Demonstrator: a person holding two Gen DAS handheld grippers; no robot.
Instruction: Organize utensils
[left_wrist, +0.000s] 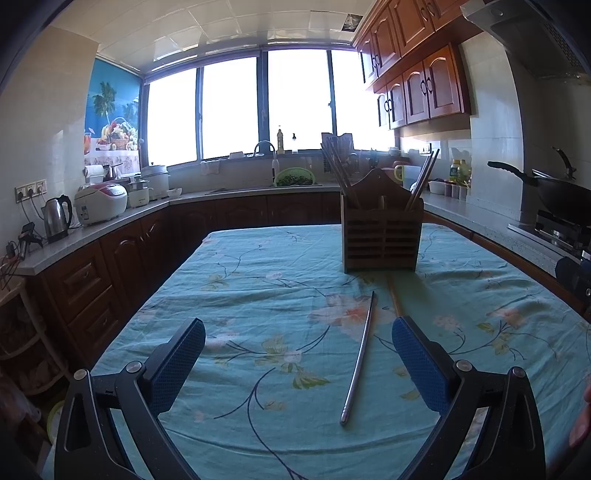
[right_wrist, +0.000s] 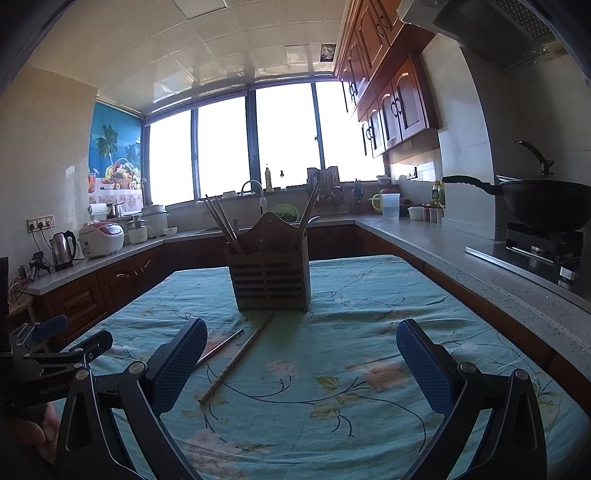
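Note:
A wooden utensil holder (left_wrist: 382, 236) stands on the floral blue tablecloth (left_wrist: 258, 295), with several chopsticks (left_wrist: 341, 170) upright in it. It also shows in the right wrist view (right_wrist: 271, 273). A metal chopstick (left_wrist: 360, 358) lies on the cloth between my left gripper's fingers, and a wooden chopstick (left_wrist: 393, 299) lies beside it, partly hidden by the right finger. In the right wrist view the wooden chopstick (right_wrist: 238, 358) and the metal chopstick (right_wrist: 221, 347) lie left of centre. My left gripper (left_wrist: 298, 332) is open and empty. My right gripper (right_wrist: 301, 334) is open and empty.
A kitchen counter (left_wrist: 92, 236) wraps around the table, with a kettle (left_wrist: 57, 218) and rice cooker (left_wrist: 101, 203) at left. A wok (right_wrist: 546, 203) sits on the stove at right. The left gripper's body (right_wrist: 48, 350) shows at the right wrist view's left edge.

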